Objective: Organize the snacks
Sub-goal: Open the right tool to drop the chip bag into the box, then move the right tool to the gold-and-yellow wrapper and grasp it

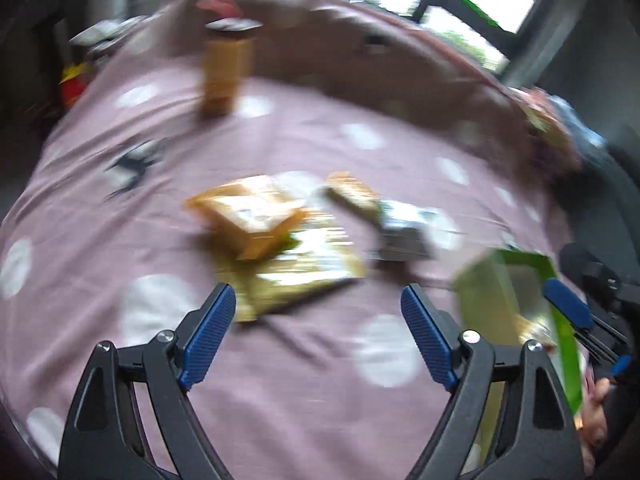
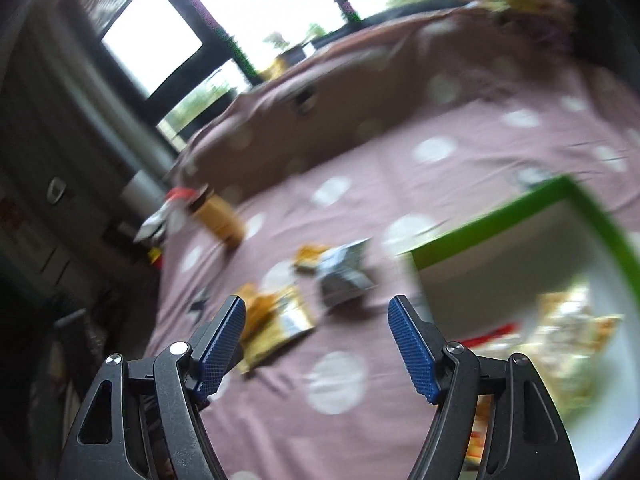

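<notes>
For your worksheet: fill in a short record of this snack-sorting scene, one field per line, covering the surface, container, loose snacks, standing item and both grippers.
surface: pink bedspread with white dots
container: green-rimmed white box, snack packets already inside, at the right
loose snacks: orange-yellow packet, gold foil packet, silver-grey packet, clustered mid-bed
standing item: tall orange canister with dark lid, upright, farther back
left gripper: open, empty
right gripper: open, empty
image quality: blurred
</notes>
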